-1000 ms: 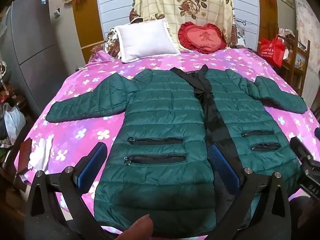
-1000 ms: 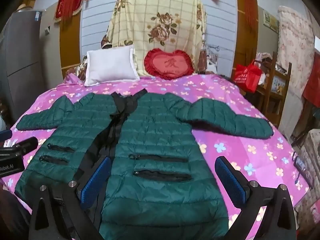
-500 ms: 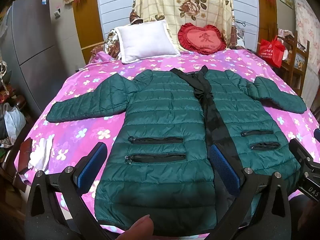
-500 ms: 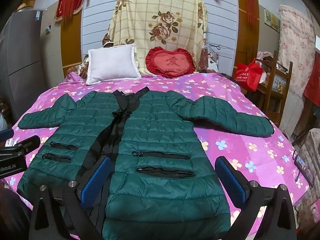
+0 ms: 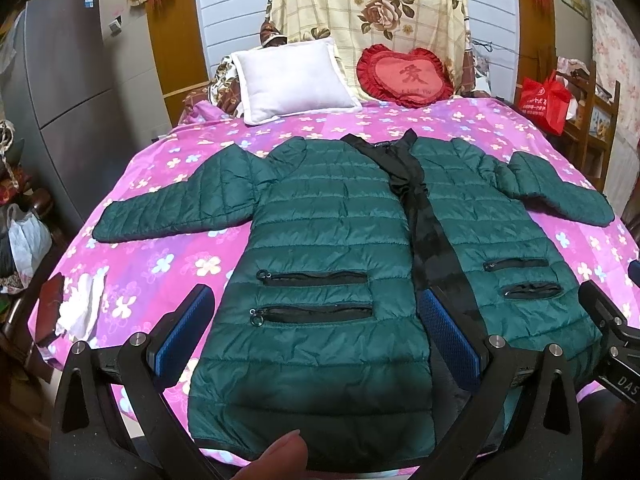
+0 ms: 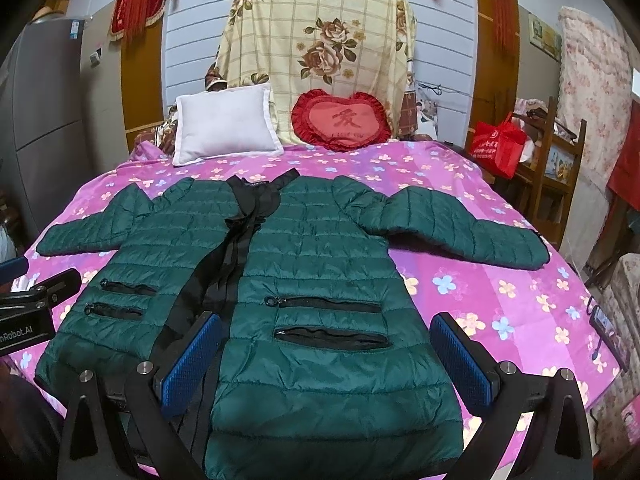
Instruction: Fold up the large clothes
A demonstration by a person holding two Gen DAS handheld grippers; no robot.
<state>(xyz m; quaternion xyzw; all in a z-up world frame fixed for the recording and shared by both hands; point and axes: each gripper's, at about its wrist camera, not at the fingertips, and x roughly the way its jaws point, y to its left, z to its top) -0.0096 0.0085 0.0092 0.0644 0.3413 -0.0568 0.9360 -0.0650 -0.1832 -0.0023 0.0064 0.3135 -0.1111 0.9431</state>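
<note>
A dark green quilted puffer coat (image 5: 328,224) lies flat and face up on the bed, front open with a black lining strip down the middle and both sleeves spread out sideways. It also shows in the right wrist view (image 6: 320,264). My left gripper (image 5: 316,332) is open and empty, hovering over the coat's left front panel near the hem. My right gripper (image 6: 328,360) is open and empty, hovering over the right front panel near the hem. The left gripper's body shows at the left edge of the right wrist view (image 6: 36,300).
The bed has a pink flowered sheet (image 5: 160,264). A white pillow (image 5: 292,80) and a red heart cushion (image 5: 404,74) lie at the head. A grey fridge (image 5: 68,92) stands on the left, a red bag (image 6: 498,144) and wooden shelf on the right.
Both grippers have drawn back slightly toward the foot of the bed, so the coat sits a little farther away. The coat has not moved and both grippers stay open.
</note>
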